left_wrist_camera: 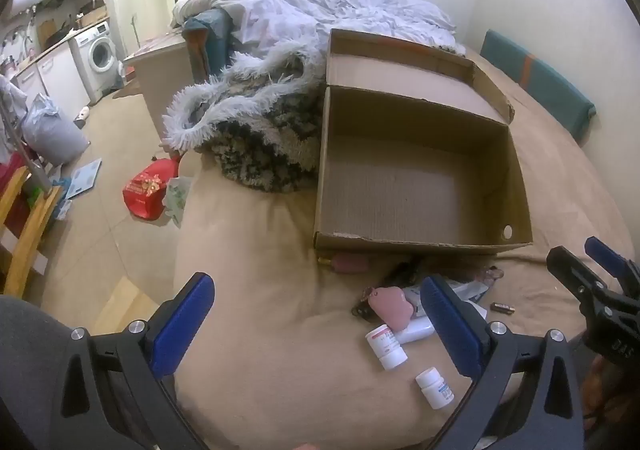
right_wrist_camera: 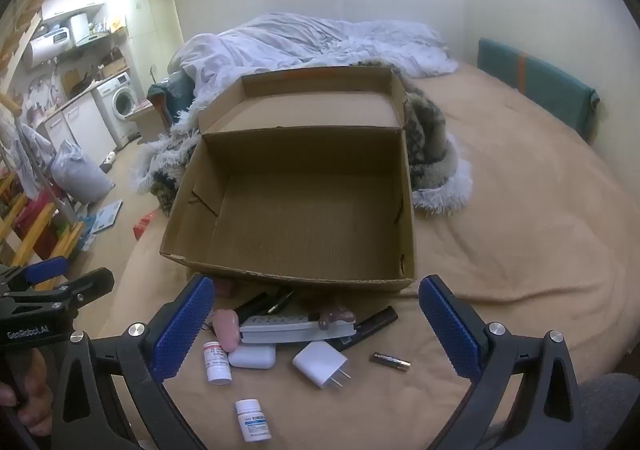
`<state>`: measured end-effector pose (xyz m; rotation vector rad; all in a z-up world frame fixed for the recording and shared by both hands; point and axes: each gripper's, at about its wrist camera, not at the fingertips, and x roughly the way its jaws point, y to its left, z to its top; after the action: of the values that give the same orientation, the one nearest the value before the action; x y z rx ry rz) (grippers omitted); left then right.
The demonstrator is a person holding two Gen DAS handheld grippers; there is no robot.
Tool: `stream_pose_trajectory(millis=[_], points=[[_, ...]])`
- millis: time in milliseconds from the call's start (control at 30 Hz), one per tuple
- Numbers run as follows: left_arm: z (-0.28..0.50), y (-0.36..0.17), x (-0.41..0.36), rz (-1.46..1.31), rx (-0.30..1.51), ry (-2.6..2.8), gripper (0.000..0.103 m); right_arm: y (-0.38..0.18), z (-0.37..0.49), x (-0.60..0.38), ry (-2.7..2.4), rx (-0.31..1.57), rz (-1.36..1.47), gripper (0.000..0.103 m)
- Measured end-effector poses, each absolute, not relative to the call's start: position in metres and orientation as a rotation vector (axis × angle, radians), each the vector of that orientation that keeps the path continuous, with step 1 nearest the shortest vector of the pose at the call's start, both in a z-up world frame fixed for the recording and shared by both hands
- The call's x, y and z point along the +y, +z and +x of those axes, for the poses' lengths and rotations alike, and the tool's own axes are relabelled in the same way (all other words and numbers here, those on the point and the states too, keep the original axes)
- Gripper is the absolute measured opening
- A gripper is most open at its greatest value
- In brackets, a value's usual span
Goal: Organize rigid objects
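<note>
An empty cardboard box stands open on the tan bedsheet; it also shows in the left wrist view. In front of it lies a heap of small items: a white power strip, a white plug adapter, a white earbud case, a pink object, two white pill bottles, a battery and dark pens. My right gripper is open and empty above the heap. My left gripper is open and empty, left of the heap.
A fluffy white and dark blanket and a crumpled duvet lie beside and behind the box. A teal cushion lines the wall. The bed edge drops to a floor with a red bag.
</note>
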<state>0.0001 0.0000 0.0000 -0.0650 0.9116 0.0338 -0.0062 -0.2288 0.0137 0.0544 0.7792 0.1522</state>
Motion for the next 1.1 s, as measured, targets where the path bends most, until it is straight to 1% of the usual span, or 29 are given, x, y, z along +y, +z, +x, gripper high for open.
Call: stream_pose_trajectory(millis=[1100], points=[[0.0008, 0.0038, 0.0032, -0.059, 0.899, 0.036, 0.103, 0.0127, -0.0061, -0.2289, 0.148, 0.784, 0.056, 0.103]])
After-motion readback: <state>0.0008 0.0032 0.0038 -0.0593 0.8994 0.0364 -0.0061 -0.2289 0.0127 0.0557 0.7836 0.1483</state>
